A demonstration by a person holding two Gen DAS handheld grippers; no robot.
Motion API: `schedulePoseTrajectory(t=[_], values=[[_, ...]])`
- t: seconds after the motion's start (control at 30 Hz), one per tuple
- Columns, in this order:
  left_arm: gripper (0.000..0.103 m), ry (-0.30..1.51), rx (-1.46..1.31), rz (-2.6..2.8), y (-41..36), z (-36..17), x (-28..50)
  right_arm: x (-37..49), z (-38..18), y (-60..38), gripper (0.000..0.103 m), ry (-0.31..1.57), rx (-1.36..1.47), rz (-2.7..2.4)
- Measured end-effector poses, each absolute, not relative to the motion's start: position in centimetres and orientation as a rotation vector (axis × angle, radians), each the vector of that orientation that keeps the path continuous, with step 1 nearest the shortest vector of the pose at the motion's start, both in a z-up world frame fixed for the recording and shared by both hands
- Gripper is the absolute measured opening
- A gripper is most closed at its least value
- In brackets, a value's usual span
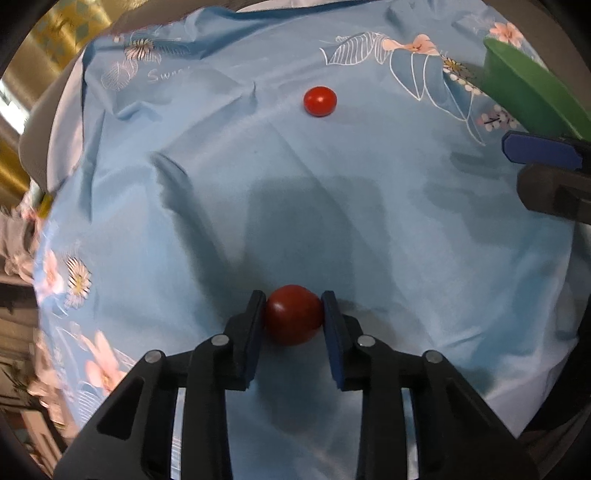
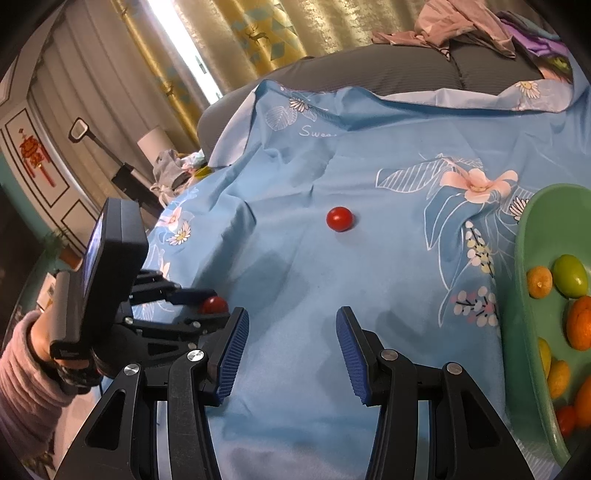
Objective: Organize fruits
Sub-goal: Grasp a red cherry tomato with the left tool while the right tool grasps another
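Note:
My left gripper (image 1: 293, 308) is shut on a red cherry tomato (image 1: 293, 314) just above the blue flowered cloth (image 1: 406, 229); it also shows in the right wrist view (image 2: 207, 301) with the tomato (image 2: 214, 304). A second red tomato (image 1: 320, 101) lies loose on the cloth farther away, also in the right wrist view (image 2: 339, 218). My right gripper (image 2: 291, 332) is open and empty over the cloth. A green bowl (image 2: 524, 295) at the right holds several oranges, yellow and green fruits and a small tomato; its rim shows in the left wrist view (image 1: 524, 85).
The cloth covers a grey sofa or bed (image 2: 369, 70) and is wrinkled at the back. A pile of clothes (image 2: 472, 26) lies on the grey cushion behind. Curtains (image 2: 240, 44) and a door (image 2: 40, 166) stand at the far left.

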State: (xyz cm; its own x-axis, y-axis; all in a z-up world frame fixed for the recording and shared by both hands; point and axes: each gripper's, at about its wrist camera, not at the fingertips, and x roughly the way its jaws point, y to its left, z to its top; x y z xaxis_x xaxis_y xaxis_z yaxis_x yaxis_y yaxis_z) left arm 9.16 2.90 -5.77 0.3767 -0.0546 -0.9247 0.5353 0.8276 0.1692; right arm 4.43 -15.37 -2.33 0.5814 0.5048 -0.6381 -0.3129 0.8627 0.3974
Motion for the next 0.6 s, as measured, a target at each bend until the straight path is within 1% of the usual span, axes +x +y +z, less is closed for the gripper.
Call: schedulePoseTrajectory(t=[0.2, 0.37, 0.6], values=[[0.029, 1.133, 0.325, -0.409, 4.1, -5.2, 9.0, 4.9, -2.6, -15.6, 0.050, 0.835, 0.263, 0.469], [0.029, 1.100, 0.173, -0.430, 4.4, -4.4, 8.8, 6.0, -2.9, -15.3, 0.050, 0.851, 0.253, 0.445], [0.030, 1.027, 0.079, -0.422, 3.6, -3.2, 9.9, 9.7, -2.7, -13.6, 0.050, 0.841, 0.189, 0.406]])
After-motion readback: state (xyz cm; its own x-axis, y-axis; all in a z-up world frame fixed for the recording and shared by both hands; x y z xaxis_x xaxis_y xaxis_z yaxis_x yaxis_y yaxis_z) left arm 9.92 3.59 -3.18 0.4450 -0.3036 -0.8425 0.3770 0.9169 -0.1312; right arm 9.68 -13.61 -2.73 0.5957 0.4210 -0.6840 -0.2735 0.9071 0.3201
